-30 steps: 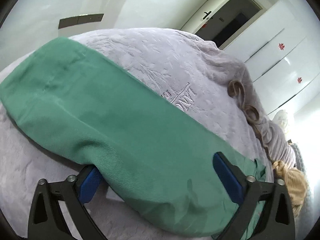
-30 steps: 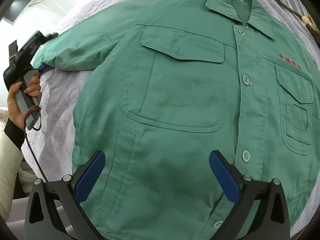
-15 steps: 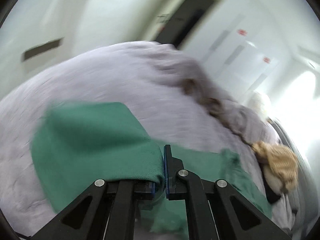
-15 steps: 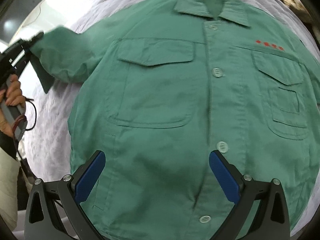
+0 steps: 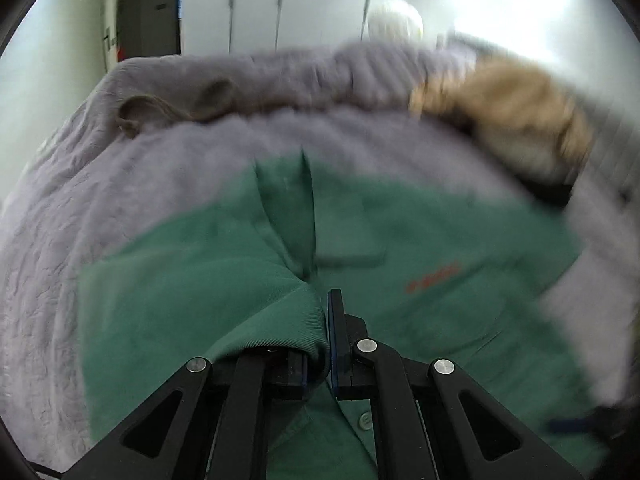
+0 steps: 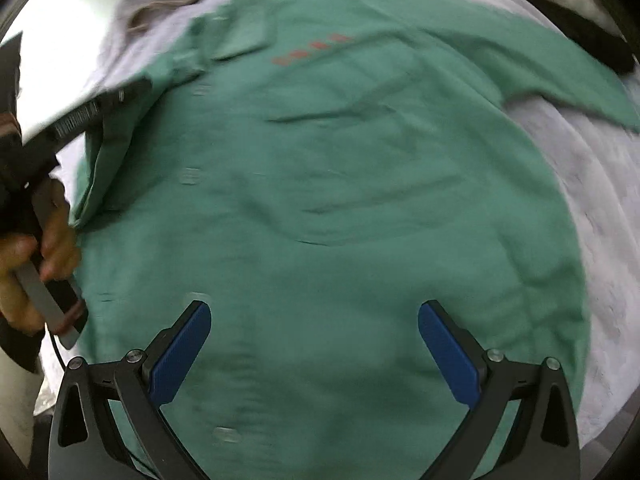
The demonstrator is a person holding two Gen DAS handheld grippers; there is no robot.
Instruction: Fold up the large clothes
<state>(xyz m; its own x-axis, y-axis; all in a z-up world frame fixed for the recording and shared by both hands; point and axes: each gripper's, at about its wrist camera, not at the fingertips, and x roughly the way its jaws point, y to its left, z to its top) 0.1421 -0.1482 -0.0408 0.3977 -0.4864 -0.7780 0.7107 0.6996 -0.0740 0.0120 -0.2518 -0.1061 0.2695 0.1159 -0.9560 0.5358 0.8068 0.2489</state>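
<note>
Clearly the green shirt (image 6: 340,200) lies front-up and spread across the pale grey bedspread (image 5: 60,240) of a bed, its collar toward the rumpled bedding, with a line of red lettering (image 6: 310,49) on its chest. On the lettering's near side in the left wrist view, the left gripper (image 5: 326,332) is clamped tight on a bunched fold of the shirt's cloth, the sleeve end, which hangs over its left finger above the shirt's buttoned front. Above the shirt's lower front, the right gripper (image 6: 314,354) hovers with its blue pads (image 6: 180,354) spread wide and nothing between them. A hand (image 6: 38,256) grips the left tool's handle at the shirt's left edge. Beyond the collar lies a tan garment (image 5: 508,120), blurred.
</note>
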